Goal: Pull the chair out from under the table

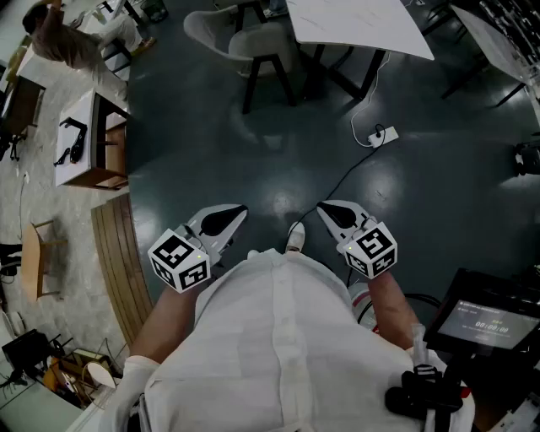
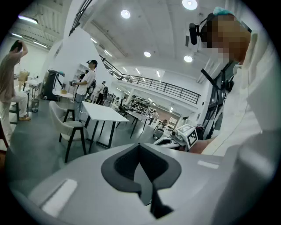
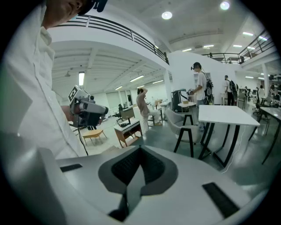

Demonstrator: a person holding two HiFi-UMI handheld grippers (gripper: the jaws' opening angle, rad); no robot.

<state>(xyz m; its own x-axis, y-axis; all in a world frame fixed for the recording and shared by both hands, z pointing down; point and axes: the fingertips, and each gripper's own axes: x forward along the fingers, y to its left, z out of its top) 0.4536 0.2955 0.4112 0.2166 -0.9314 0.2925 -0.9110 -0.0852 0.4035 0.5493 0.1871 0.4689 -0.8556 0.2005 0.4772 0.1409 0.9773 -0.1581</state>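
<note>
The pale upholstered chair (image 1: 253,40) with dark legs stands tucked against the white table (image 1: 354,25) at the far side of the dark floor. It shows again as the chair (image 2: 70,125) beside the table (image 2: 105,112), and as the chair (image 3: 186,125) beside the table (image 3: 226,115). My left gripper (image 1: 240,211) and right gripper (image 1: 322,207) hover close in front of my chest, far short of the chair. Both are shut with nothing between the jaws, as the left gripper (image 2: 139,146) and right gripper (image 3: 139,149) show up close.
A power strip (image 1: 381,135) with its cable lies on the floor between me and the table. A small desk (image 1: 89,139) and a wooden stool (image 1: 34,257) stand at the left, a screen device (image 1: 489,321) at the lower right. A person (image 1: 59,38) stands far left.
</note>
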